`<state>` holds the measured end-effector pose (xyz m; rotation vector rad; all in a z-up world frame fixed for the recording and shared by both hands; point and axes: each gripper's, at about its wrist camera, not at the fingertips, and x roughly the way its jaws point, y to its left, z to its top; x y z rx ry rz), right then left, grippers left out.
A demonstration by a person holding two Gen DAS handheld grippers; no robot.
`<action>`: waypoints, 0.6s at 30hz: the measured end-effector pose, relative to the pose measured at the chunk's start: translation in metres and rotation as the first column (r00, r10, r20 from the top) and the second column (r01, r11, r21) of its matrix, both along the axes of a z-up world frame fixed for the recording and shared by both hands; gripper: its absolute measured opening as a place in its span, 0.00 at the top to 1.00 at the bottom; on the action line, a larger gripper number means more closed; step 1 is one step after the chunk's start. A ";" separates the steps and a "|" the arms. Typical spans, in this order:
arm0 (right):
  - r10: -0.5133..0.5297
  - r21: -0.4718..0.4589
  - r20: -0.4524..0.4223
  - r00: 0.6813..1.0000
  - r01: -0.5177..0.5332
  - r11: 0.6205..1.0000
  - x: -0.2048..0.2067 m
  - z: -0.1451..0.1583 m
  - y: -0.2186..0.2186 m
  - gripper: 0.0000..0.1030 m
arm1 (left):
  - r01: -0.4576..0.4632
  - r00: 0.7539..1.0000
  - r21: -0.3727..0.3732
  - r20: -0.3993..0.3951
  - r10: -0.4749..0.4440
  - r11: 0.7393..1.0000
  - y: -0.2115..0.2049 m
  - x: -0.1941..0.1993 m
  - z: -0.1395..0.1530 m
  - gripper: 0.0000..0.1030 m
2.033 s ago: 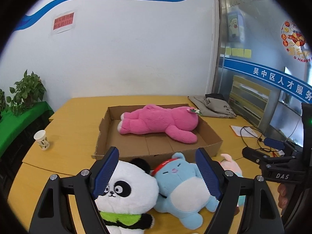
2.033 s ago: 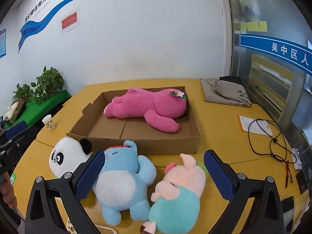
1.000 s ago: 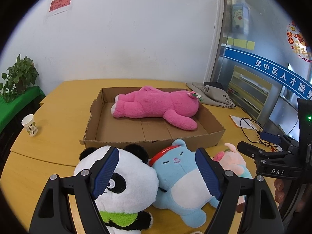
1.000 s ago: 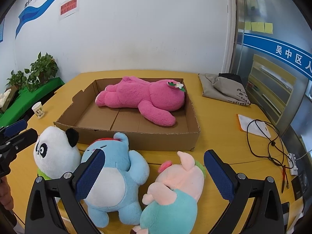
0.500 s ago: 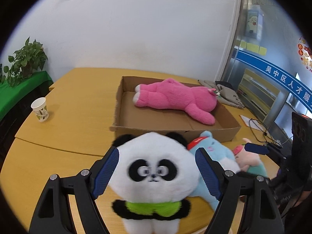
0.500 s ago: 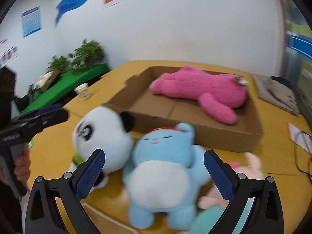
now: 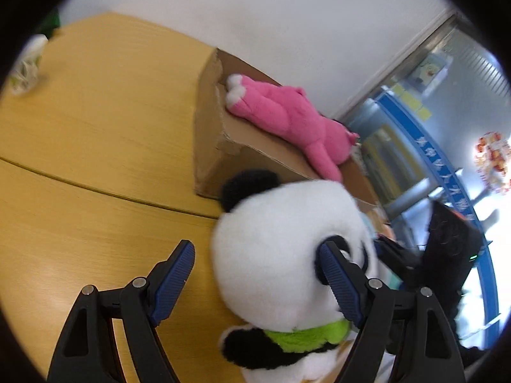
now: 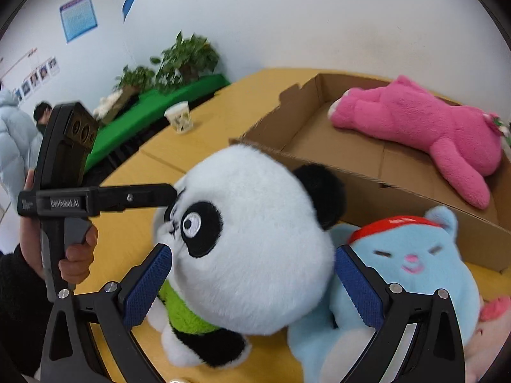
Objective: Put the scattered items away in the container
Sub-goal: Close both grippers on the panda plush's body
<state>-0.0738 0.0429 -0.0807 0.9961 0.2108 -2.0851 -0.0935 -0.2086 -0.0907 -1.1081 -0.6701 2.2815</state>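
Two tongs close in on the panda (image 8: 255, 239) on my counter (image 7: 95, 127): my right tongs (image 8: 252, 284) straddle its head, spread wide, and my left tongs (image 7: 255, 274) stand released, one finger (image 7: 335, 274) against its face; the pink bear (image 8: 424, 127) lies in the box (image 8: 367, 172)

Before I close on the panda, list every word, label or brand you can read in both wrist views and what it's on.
"GenRobot.AI": white print on the side of the left gripper, right wrist view.
Red band on the blue plush: small white print, unreadable.
Wall posters: too small.
Blue banner on the glass: white characters, blurred.
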 end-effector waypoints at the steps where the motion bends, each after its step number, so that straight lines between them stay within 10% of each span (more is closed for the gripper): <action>1: 0.004 0.028 -0.018 1.000 -0.003 1.000 -0.001 -0.004 -0.005 0.00 | 0.027 1.000 0.047 0.012 -0.028 0.999 0.003 -0.003 -0.003 0.22; 12: -0.005 0.073 -0.121 0.993 0.014 0.997 -0.012 -0.005 -0.009 0.00 | 0.056 0.997 0.133 0.044 -0.062 0.990 0.018 -0.021 -0.029 0.16; 18: -0.004 0.055 -0.092 0.996 0.009 0.998 -0.015 -0.016 -0.013 0.00 | 0.032 0.999 0.118 0.037 -0.037 0.993 0.023 -0.017 -0.020 0.31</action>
